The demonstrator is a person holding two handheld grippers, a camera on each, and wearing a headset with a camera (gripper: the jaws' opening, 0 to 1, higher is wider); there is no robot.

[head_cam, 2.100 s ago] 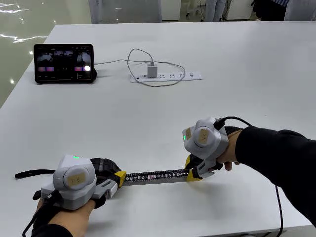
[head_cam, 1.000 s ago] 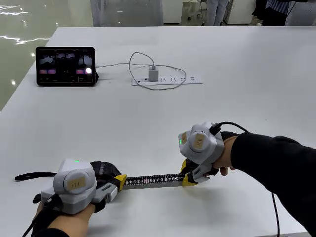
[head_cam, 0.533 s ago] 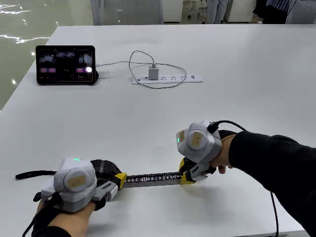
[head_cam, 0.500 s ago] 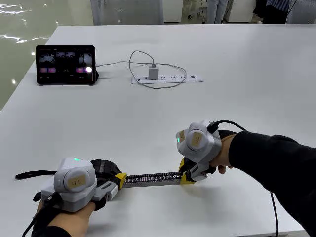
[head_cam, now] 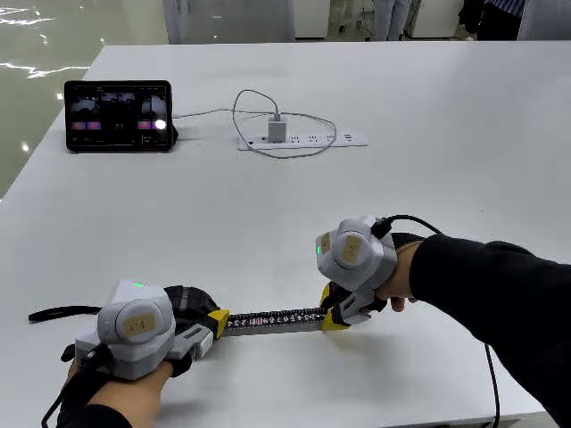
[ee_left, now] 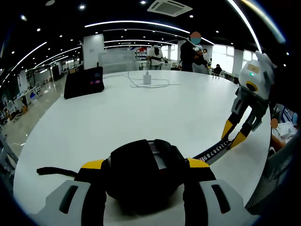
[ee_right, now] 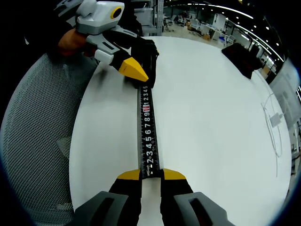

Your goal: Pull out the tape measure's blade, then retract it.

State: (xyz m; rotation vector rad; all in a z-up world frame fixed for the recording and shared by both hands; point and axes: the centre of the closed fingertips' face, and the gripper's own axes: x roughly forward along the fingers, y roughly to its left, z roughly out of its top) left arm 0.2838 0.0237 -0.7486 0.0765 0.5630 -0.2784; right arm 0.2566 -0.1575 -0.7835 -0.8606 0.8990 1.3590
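Beside the left gripper [head_cam: 207, 323], less blade [head_cam: 272, 319] shows than before.

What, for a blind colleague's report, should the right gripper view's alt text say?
The right gripper pinches the end of a tape measure's blade, which runs across the white table to its black case, held by the left gripper.

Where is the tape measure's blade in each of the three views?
Head view: blade lies bottom centre, between left gripper and right gripper.
Left gripper view: lower right, beside the case.
Right gripper view: up the centre, from its jaws to the case.
Shared landmark: the tablet.
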